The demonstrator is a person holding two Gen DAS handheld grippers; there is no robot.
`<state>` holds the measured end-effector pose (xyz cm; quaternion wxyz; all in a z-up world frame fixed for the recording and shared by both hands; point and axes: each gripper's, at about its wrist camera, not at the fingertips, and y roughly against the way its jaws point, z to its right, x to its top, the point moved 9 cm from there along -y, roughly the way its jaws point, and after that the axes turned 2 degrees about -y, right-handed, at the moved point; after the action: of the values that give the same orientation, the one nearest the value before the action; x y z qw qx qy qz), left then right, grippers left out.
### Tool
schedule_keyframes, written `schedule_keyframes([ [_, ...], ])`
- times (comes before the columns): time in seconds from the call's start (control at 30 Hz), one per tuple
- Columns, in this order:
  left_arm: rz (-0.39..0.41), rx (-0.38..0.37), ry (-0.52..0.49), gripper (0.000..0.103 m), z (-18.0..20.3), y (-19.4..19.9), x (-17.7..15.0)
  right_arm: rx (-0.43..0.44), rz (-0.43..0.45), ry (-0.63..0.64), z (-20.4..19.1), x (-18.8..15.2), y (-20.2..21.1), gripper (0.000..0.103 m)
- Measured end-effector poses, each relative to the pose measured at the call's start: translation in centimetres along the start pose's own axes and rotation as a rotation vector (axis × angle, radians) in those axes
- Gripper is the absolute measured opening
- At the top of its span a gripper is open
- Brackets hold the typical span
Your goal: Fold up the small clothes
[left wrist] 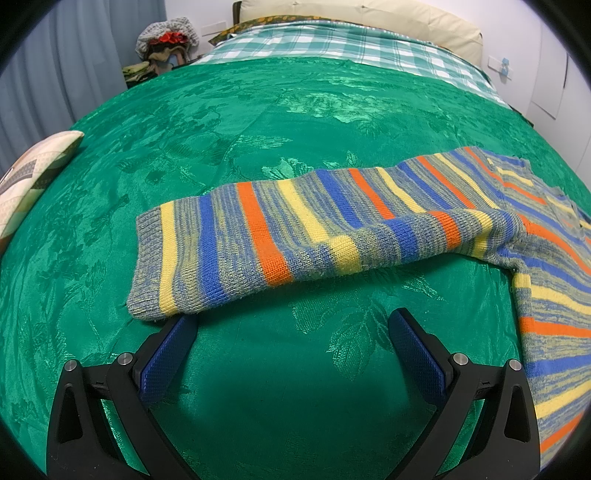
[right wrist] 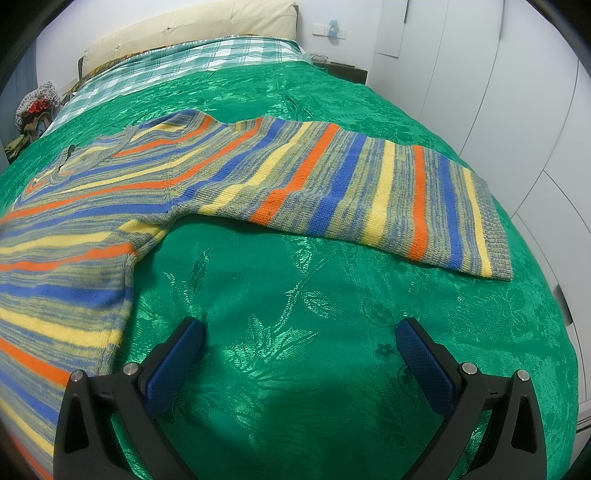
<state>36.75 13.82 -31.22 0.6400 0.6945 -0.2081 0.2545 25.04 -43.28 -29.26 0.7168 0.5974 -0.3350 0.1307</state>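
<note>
Both claws hang wide apart and empty over the green bedspread (left wrist: 258, 122), the striped sweater (right wrist: 110, 177) lying flat with sleeves stretched sideways, and the left claw (left wrist: 291, 325) sits closest, right beneath its sleeve's cuff (left wrist: 147, 266).

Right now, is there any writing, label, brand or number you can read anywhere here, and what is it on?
None can be read.
Striped knit sweater: no tag or logo shows.
Green bedspread: woven leaf pattern only.
Wall plate with blue item: too small and blurred to tell.
</note>
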Motion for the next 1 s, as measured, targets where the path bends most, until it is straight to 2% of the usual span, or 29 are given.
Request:
schedule_keyframes([
  [0.6,-0.002,0.008,0.000,0.103,0.0,-0.1,0.1,0.000,0.000,0.000,0.0,0.0,0.0,0.103],
  [0.7,-0.027,0.002,0.007,0.103,0.0,0.0,0.1,0.000,0.000,0.000,0.0,0.0,0.0,0.103],
  [0.77,-0.089,-0.025,0.014,0.102,0.0,0.4,0.0,-0.001,0.001,0.001,0.0,0.0,0.0,0.103],
  [0.83,-0.115,-0.066,0.031,0.102,0.2,1.8,-0.4,0.000,0.001,0.000,0.1,0.0,0.0,0.103],
  [0.9,-0.130,-0.150,0.064,0.102,0.5,4.0,-1.3,0.001,0.002,0.000,0.1,0.0,0.0,0.103],
  [0.97,-0.192,-0.253,0.090,0.102,0.6,6.1,-2.8,-0.001,0.002,0.000,0.0,0.0,0.0,0.103],
  [1.0,-0.217,-0.280,0.094,0.102,0.3,6.8,-3.0,-0.001,0.001,0.000,0.0,0.0,0.0,0.103],
])
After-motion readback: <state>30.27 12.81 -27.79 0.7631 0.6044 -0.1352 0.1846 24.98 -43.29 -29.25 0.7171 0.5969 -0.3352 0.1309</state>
